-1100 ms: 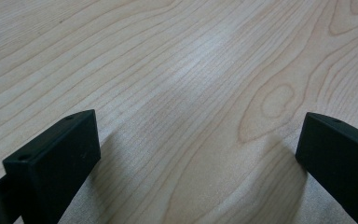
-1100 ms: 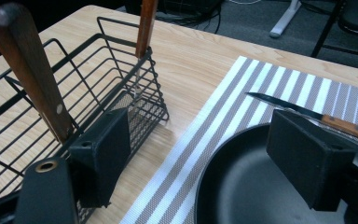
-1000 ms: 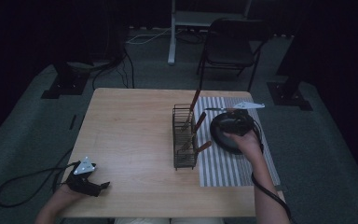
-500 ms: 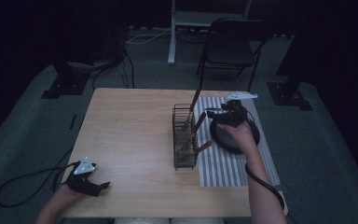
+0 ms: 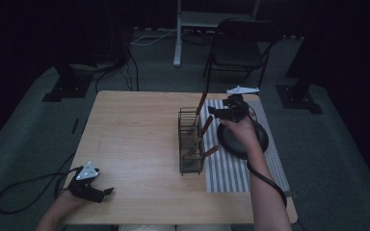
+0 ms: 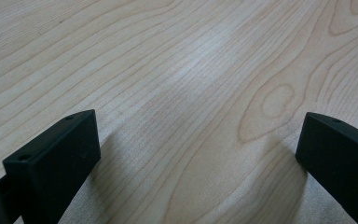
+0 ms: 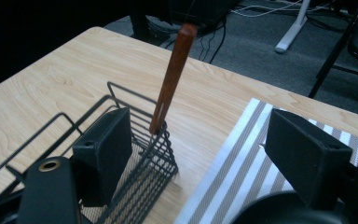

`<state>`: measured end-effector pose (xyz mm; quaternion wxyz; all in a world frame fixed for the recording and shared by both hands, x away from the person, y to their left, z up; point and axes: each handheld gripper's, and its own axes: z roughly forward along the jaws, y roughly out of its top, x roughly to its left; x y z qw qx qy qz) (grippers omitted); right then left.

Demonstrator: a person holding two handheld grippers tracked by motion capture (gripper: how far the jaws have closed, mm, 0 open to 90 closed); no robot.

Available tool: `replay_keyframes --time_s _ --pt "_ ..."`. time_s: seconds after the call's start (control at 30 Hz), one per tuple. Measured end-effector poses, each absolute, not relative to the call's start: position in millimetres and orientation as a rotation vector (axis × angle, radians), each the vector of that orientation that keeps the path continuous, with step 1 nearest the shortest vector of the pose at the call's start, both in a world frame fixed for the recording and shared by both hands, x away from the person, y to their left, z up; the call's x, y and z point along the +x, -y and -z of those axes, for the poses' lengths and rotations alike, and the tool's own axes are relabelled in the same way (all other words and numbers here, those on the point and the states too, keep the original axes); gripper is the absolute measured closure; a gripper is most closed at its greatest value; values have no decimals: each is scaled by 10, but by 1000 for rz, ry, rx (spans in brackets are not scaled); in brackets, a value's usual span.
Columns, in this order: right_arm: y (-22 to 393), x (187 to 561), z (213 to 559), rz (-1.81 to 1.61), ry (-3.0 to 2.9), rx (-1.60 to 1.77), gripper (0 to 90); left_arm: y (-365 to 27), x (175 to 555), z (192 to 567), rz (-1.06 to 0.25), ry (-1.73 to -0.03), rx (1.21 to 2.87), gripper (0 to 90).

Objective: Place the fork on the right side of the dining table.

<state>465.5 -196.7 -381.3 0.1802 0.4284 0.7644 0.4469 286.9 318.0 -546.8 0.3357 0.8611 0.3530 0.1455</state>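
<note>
A black wire basket (image 5: 190, 144) stands mid-table, and three wooden-handled utensils (image 5: 205, 126) lean out of it. My right gripper (image 5: 212, 111) hovers over the striped mat (image 5: 231, 175) beside the basket's far end, pointing at it. Its jaws stand open and have just closed a little, with nothing between them. In the right gripper view (image 7: 200, 140) the tallest wooden handle (image 7: 172, 70) rises from the basket (image 7: 135, 154) just ahead of the left jaw. My left gripper (image 5: 105, 192) rests open on the table's near left corner, over bare wood (image 6: 198, 140).
A black round dish (image 5: 244, 144) lies on the striped mat under my right hand, and its rim (image 7: 270, 210) appears low in the right gripper view. The wooden table (image 5: 135, 134) spreads to the left. A chair (image 5: 238, 48) stands beyond the far edge.
My right gripper has risen off the black dish and moved away from me towards the basket's far end. The left gripper has stayed put.
</note>
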Motion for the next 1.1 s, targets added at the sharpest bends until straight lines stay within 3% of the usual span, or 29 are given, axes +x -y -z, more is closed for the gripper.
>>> replay_keyframes --time_s 0.77,0.93,1.1 --pt "1768 5017 3734 -1301 -2142 1276 283 -3180 2868 5469 -380 -921 2246 0" --pt "1682 5087 3747 -1295 -2159 1270 333 -3180 2868 5469 -380 -921 2246 0" --pt "1646 5142 3761 -1284 -2166 1287 448 -3180 2868 5469 -380 -921 2246 0"
